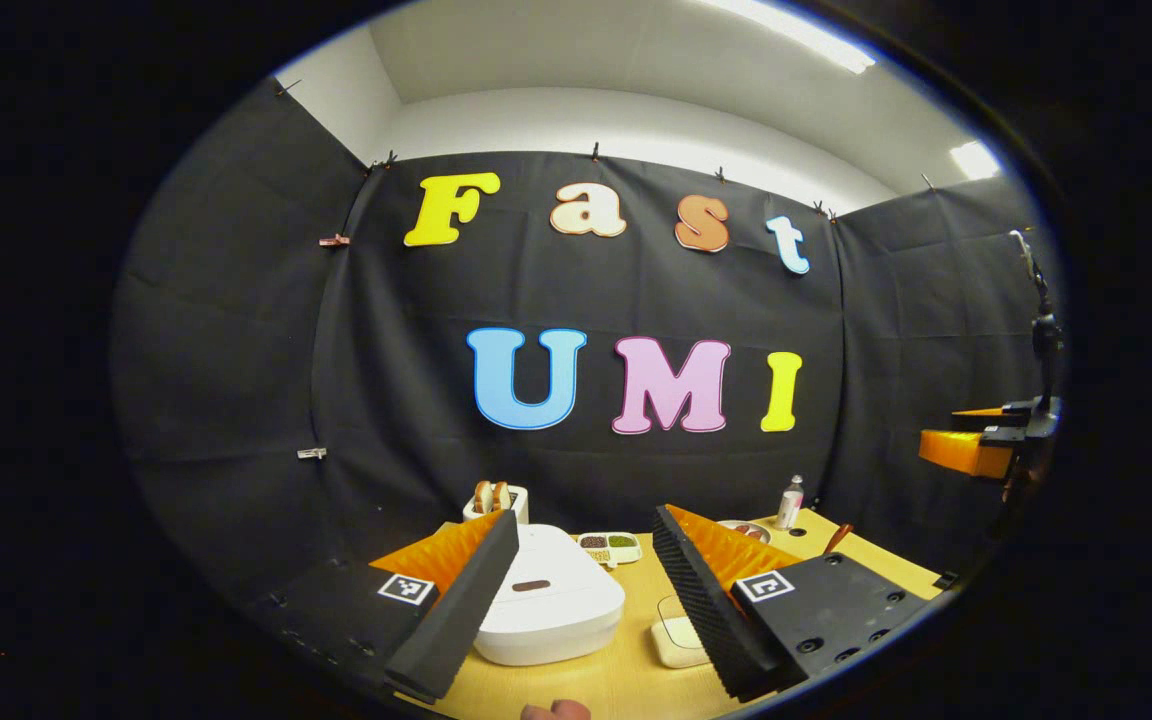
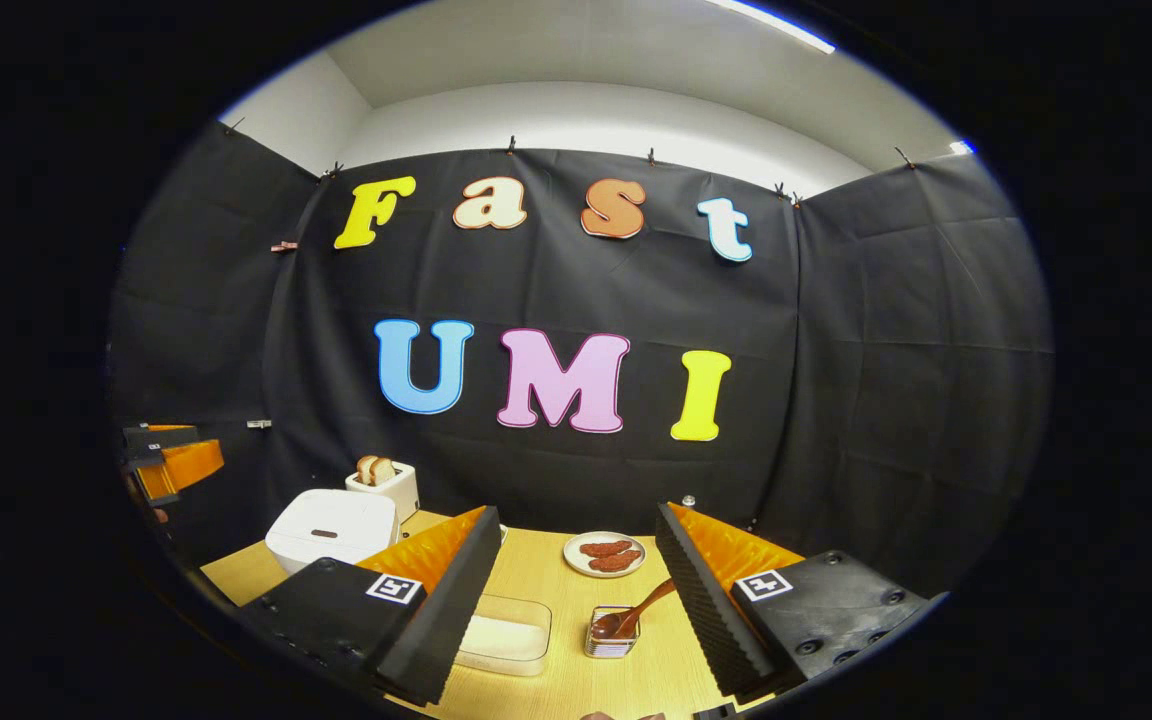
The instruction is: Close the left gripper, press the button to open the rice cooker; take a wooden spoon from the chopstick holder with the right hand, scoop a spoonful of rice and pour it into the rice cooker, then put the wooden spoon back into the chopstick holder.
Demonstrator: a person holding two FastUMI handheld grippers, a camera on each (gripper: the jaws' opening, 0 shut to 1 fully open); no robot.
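The white rice cooker (image 1: 551,600) stands on the wooden table just ahead of my left gripper (image 1: 584,518), lid down, with a dark button (image 1: 531,585) on top. That gripper is open and holds nothing. In the right gripper view the cooker (image 2: 331,530) is far left. A wooden spoon (image 2: 641,608) leans in the small clear chopstick holder (image 2: 613,632), close in front of my right gripper (image 2: 576,512), which is open and empty. A clear box of rice (image 2: 506,632) lies beside the holder, and the box (image 1: 678,640) sits right of the cooker.
A toaster with bread (image 1: 496,498) stands behind the cooker. A small dish of beans (image 1: 609,545), a plate of sausages (image 2: 604,553) and a bottle (image 1: 789,502) sit toward the back. The right gripper (image 1: 976,450) hovers far right, the left gripper (image 2: 171,460) far left.
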